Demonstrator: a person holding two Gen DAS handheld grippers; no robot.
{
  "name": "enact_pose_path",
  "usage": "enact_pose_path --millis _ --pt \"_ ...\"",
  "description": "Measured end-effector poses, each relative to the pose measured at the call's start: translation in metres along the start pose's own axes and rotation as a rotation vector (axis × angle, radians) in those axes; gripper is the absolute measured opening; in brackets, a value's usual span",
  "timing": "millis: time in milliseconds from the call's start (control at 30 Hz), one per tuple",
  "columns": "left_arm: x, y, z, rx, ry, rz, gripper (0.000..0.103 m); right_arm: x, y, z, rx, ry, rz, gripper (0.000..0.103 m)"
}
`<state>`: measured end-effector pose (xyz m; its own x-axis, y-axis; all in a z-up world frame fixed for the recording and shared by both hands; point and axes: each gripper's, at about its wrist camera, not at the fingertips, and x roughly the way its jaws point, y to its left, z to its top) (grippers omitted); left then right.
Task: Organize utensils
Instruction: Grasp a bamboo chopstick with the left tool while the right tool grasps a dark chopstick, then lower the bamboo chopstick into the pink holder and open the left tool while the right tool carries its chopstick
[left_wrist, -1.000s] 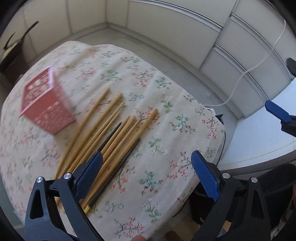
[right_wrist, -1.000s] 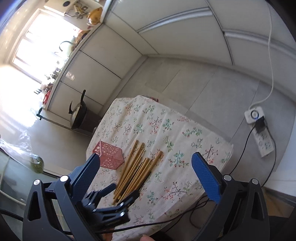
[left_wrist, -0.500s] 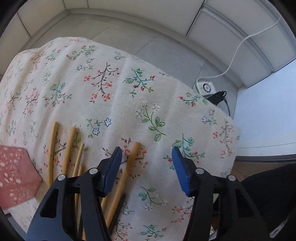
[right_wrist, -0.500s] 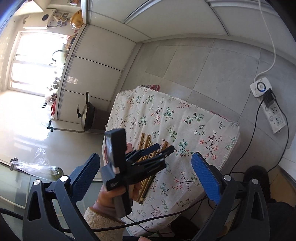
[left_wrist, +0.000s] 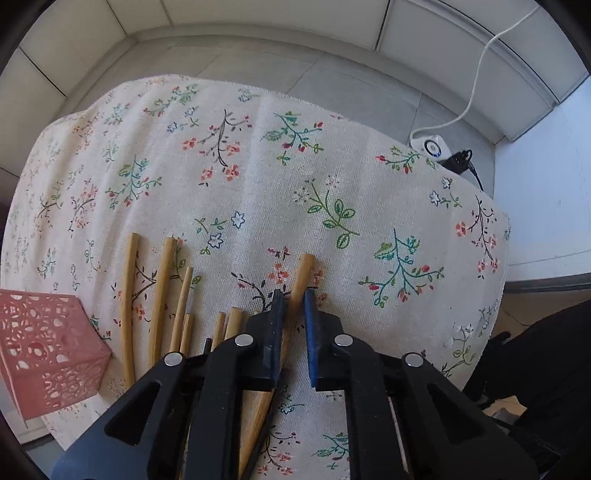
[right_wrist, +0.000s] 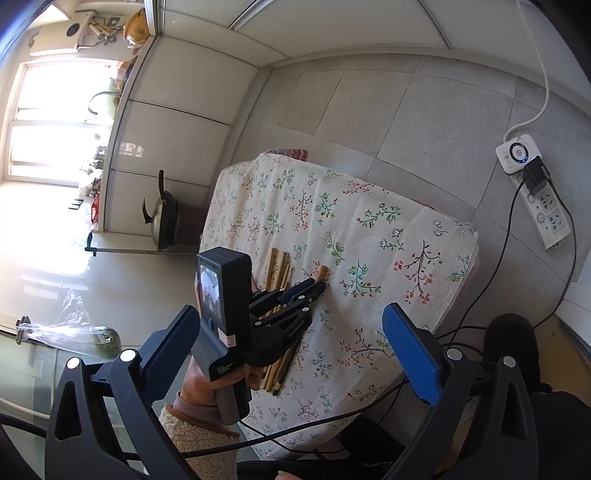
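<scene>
Bamboo-coloured, the rightmost chopstick is clamped near its blunt end by the left hand-held gripper, whose jaws have just been closing; the right hand-held gripper hangs wide and empty. The other chopsticks lie loose on the floral counter; the pink basket beside them looks empty, though only partly visible.

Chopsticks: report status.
Left gripper just closed on rightmost chopstick. Right gripper open, empty. Pink basket left of the row. Nothing blocking.

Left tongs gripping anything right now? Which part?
Yes: left tongs have just closed on the rightmost chopstick, near its blunt far end. Right tongs are open, holding nothing.
</scene>
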<state>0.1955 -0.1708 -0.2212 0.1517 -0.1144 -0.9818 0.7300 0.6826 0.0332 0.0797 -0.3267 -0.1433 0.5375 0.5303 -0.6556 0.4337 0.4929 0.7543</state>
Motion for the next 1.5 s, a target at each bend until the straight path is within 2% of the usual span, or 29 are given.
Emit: enact_pose_path --millis 100,267,333,467,500,567,633,667,733,800,867,1000,1167,1300,1367,1400,1500 --pt "-0.012 0.001 -0.008 -0.045 -0.073 0.005 0.009 0.007 -0.001 0.000 0.008 -0.002 -0.036 0.096" --pt "-0.073 0.027 -0.046 -0.182 -0.249 -0.041 0.007 0.026 0.001 0.001 0.016 -0.014 -0.128 0.096" --pt "-0.103 0.036 -0.069 -0.220 -0.333 -0.046 0.007 0.044 0.009 -0.001 -0.005 0.015 -0.167 0.096" --pt "-0.156 0.060 -0.108 -0.304 -0.478 -0.031 0.007 0.100 0.032 -0.012 -0.081 0.131 -0.256 0.096" --pt "-0.169 0.065 -0.119 -0.324 -0.515 -0.030 0.007 0.113 0.036 -0.014 -0.092 0.152 -0.274 0.093" --pt "-0.189 0.071 -0.140 -0.352 -0.573 -0.041 0.007 0.138 0.041 -0.018 -0.086 0.197 -0.281 0.082" --pt "-0.209 0.078 -0.158 -0.374 -0.627 -0.039 0.007 0.162 0.039 -0.018 -0.046 0.259 -0.279 0.065" --pt "-0.218 0.080 -0.165 -0.383 -0.655 -0.037 0.007 0.170 0.038 -0.018 -0.039 0.275 -0.285 0.059" --pt "-0.232 0.084 -0.173 -0.395 -0.702 -0.035 0.007 0.183 0.037 -0.020 -0.044 0.285 -0.322 0.039" --pt "-0.246 0.087 -0.179 -0.395 -0.747 -0.040 0.007 0.190 0.037 -0.026 -0.038 0.302 -0.336 0.028" --pt "-0.257 0.087 -0.184 -0.386 -0.782 -0.038 0.007 0.197 0.040 -0.036 -0.052 0.334 -0.334 0.024" --pt "-0.274 0.086 -0.191 -0.379 -0.836 -0.014 0.007 0.207 0.054 -0.051 -0.140 0.353 -0.365 0.023" --pt "-0.292 0.091 -0.207 -0.424 -0.915 0.009 0.007 0.225 0.061 -0.061 -0.161 0.394 -0.376 0.023" --pt "-0.296 0.099 -0.212 -0.470 -0.954 0.022 0.007 0.246 0.067 -0.077 -0.224 0.437 -0.429 0.023" --pt "-0.296 0.100 -0.213 -0.480 -0.958 0.025 0.007 0.250 0.070 -0.081 -0.254 0.416 -0.460 0.015" --pt "-0.295 0.101 -0.213 -0.486 -0.959 0.028 0.007 0.251 0.072 -0.082 -0.273 0.405 -0.477 0.007" --pt "-0.293 0.105 -0.215 -0.520 -0.965 0.029 0.007 0.248 0.067 -0.085 -0.262 0.377 -0.445 0.005"
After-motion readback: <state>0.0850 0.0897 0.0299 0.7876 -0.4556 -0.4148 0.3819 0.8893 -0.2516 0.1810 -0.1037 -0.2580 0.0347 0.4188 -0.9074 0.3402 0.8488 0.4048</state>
